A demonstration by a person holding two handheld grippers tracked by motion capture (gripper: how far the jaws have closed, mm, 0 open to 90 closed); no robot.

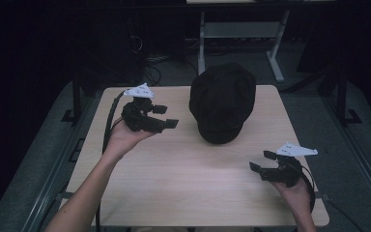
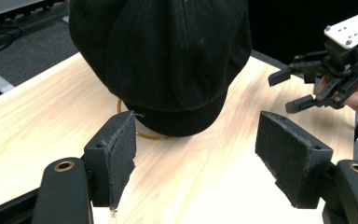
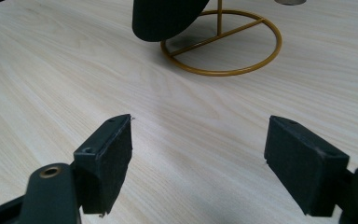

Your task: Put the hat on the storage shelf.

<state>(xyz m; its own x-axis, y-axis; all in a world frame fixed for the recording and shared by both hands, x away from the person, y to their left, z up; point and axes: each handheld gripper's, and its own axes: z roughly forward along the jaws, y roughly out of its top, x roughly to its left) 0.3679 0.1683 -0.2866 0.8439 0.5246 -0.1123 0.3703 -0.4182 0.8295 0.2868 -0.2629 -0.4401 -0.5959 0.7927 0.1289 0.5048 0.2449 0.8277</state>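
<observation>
A black peaked cap (image 1: 222, 100) rests on a gold wire stand at the table's far middle; the stand's round base (image 3: 221, 43) shows under the cap's peak (image 3: 165, 17). My left gripper (image 1: 166, 116) hovers to the left of the cap, open, jaws pointing toward it with nothing between them. In the left gripper view the cap (image 2: 163, 60) stands just beyond the open gripper (image 2: 196, 154). My right gripper (image 1: 263, 161) is near the table's front right, open and empty, also seen from the left gripper view (image 2: 289, 89). Its own view shows the right gripper (image 3: 198, 154) over bare wood.
The light wooden table (image 1: 183, 183) has bare room in front of the cap. Beyond the far edge stand a grey desk frame (image 1: 241, 34) and cables on a dark floor. Metal rails run along both sides of the table.
</observation>
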